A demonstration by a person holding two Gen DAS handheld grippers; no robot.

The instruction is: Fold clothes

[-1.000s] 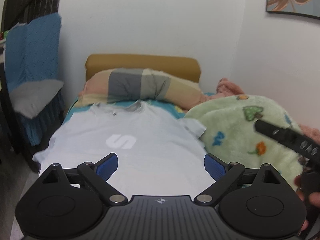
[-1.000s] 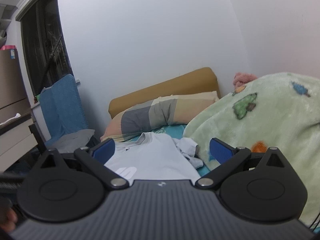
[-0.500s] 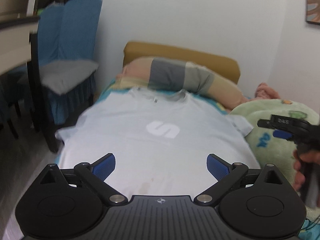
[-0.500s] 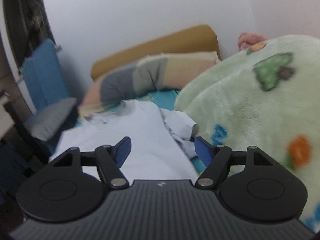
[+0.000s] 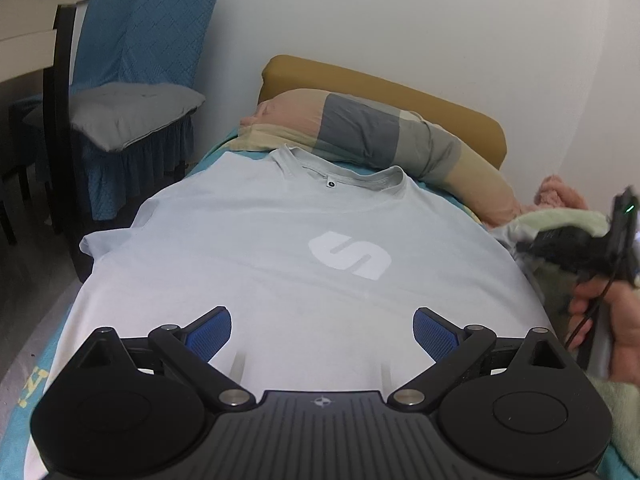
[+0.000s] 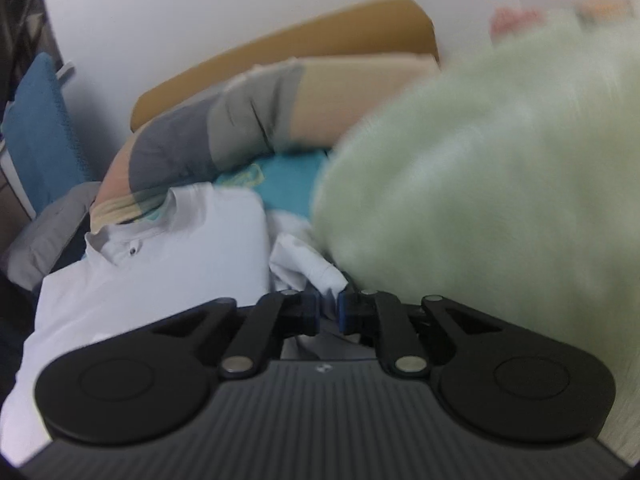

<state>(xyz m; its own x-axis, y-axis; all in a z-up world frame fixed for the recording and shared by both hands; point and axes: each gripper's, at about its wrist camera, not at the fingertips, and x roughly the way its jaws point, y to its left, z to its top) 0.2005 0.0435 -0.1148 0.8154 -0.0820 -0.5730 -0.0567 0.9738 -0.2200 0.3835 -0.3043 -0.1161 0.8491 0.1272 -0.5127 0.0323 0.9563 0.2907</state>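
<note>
While the left tongs (image 5: 322,330) hover spread, the right tongs (image 6: 328,314) pinch the T-shirt's (image 5: 280,248) soft, limp sleeve (image 6: 308,270); grip hems.

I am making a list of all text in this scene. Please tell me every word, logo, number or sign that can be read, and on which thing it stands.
"S": a white logo shaped like this letter, on the chest of the T-shirt.
Round dark neck label inside the collar: too small to read.
Yellow print on the teal sheet, at the left edge: cut off, unreadable.
Yellow print on the sheet near the pillow: blurred.
</note>
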